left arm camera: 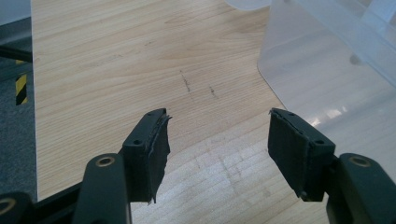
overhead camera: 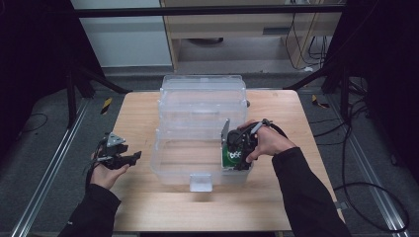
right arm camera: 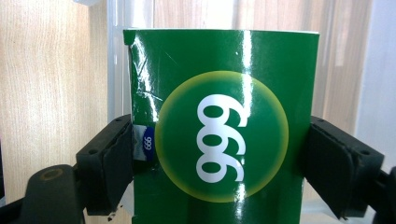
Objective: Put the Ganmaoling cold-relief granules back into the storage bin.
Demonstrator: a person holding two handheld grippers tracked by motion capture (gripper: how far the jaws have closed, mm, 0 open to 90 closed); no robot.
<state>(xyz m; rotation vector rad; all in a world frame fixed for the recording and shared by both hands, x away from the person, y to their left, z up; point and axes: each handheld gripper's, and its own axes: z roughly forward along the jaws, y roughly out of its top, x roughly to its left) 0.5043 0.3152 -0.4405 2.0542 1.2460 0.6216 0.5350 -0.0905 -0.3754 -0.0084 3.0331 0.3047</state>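
Note:
A green box with a yellow-rimmed circle and white "999" stands upright between the jaws of my right gripper, whose pads press on its two sides. In the high view the green box is inside the right end of a clear plastic bin, with my right gripper reaching over the bin's right wall. My left gripper hovers over the wooden table left of the bin. Its jaws stand wide apart with nothing between them.
The bin's clear lid stands open behind it, toward the table's far edge. The bin's near corner lies just right of my left gripper. A latch tab juts from the bin's front. Bare wood lies left of and in front of the bin.

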